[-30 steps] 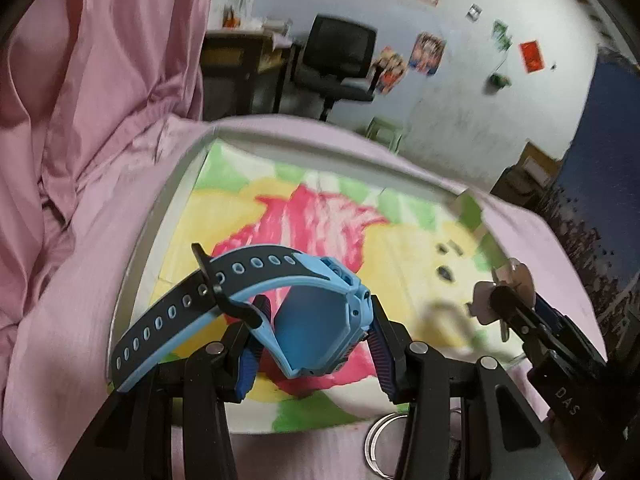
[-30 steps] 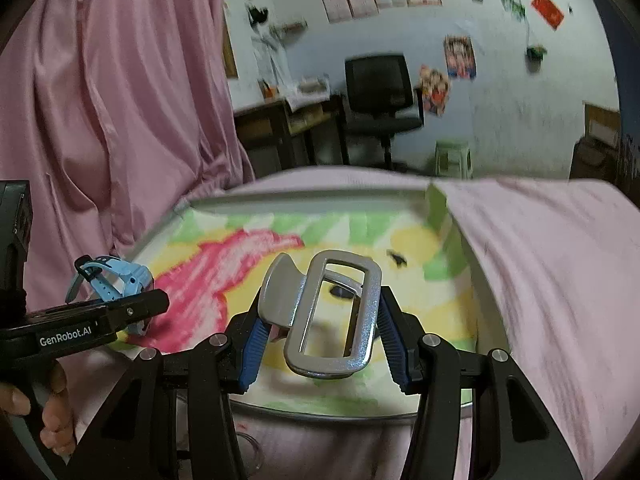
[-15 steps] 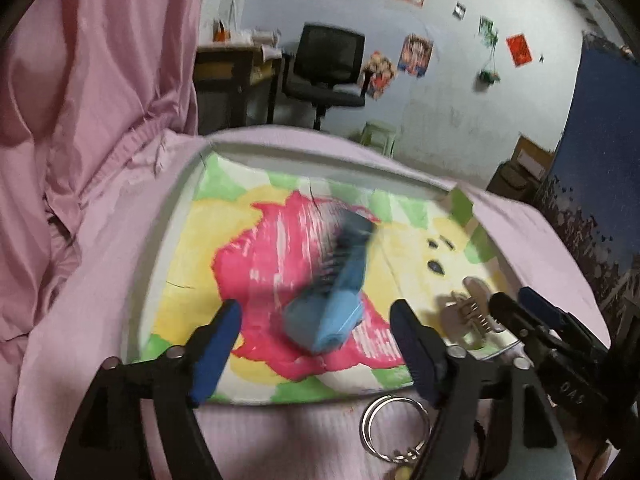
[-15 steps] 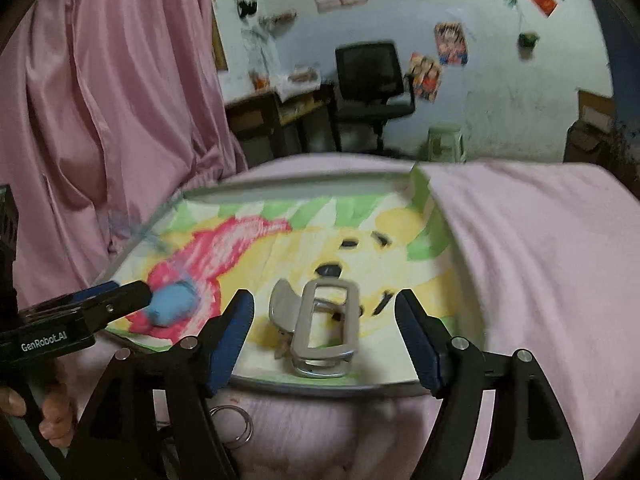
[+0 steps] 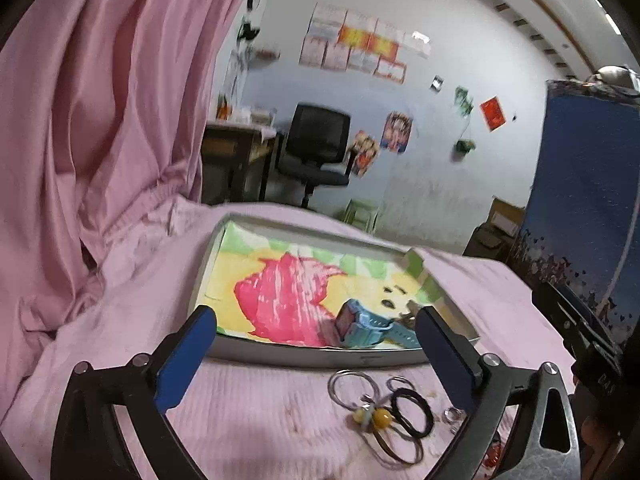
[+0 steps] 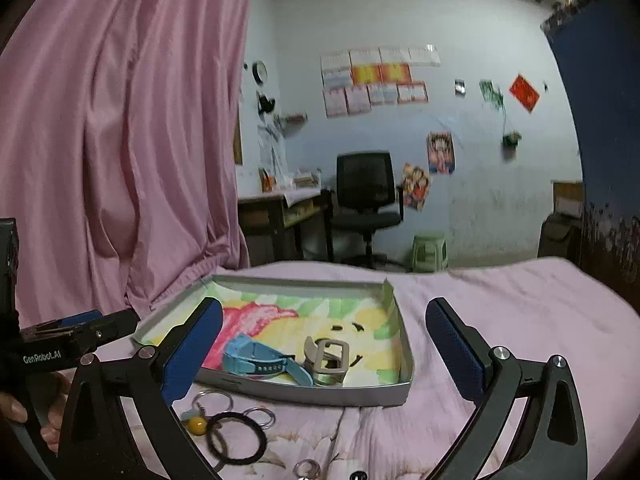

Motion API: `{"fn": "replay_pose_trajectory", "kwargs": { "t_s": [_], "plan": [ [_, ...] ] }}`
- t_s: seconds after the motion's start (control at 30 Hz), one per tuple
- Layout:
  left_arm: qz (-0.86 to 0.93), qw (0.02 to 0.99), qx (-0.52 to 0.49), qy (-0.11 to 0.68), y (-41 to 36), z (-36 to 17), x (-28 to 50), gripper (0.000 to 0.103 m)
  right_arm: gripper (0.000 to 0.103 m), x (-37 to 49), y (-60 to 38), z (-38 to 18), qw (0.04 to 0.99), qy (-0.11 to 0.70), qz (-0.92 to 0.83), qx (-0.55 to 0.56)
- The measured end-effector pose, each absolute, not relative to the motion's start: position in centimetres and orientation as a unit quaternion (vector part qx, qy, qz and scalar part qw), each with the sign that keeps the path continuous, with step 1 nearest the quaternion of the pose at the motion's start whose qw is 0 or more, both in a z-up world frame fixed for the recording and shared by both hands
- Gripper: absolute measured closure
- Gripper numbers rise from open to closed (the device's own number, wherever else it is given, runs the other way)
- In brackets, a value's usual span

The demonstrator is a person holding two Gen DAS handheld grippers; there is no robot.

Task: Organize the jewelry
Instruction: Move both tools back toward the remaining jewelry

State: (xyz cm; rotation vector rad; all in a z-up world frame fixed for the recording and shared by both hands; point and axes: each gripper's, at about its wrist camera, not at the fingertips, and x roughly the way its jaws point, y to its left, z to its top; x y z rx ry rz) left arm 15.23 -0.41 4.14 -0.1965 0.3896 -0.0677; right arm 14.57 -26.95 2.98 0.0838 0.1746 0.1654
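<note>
Seen from two wrist cameras above a bed spread with a pink sheet (image 6: 500,320). Left tool (image 5: 316,344) spread wide, nothing between its blue pads. Right tool (image 6: 324,344) likewise spread wide and empty. Both held back from the near edge of a shallow metal tray (image 6: 304,394), presumably to leave room over the loose pieces in front of it.

Inside the tray, on a liner painted pink, yellow and green: a blue watch (image 6: 260,360) lying on its side near the front wall, strap trailing to the right, and just beside it, possibly touching, a silver buckle-like clip (image 6: 326,362). Placed there, apparently, as the collecting spot for the jewelry.

Outside the tray, on the sheet just in front of it, not yet gathered: metal key rings (image 5: 352,388) with a yellow bead (image 5: 382,416), black hair ties (image 5: 412,408) overlapping them, and a small silver ring (image 5: 454,414) to the right. Likely next in line for pickup, being thin, flat and tangled together, so hard to pinch singly.

Pink curtain (image 6: 120,140) hanging at left.
</note>
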Motion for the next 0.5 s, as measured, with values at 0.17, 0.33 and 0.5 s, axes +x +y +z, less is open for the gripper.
{"fn": "replay_pose_trajectory", "kwargs": {
  "t_s": [0.17, 0.33, 0.5],
  "plan": [
    [-0.034, 0.984, -0.080, 0.158, -1.1, 4.8, 11.8, 0.001, 0.003, 10.9, -27.0, 3.5, 0.994, 0.065, 0.085, 0.031],
    [-0.038, 0.985, -0.068, 0.152, -1.7, 4.6, 9.6, 0.000, 0.003, 8.5, -27.1, 3.0, 0.993, 0.082, 0.080, 0.025],
    [-0.050, 0.981, -0.054, 0.178, -2.2, 3.3, 8.5, 0.000, 0.003, 7.4, -27.7, 1.6, 0.988, 0.133, 0.070, 0.018]
  ]
}}
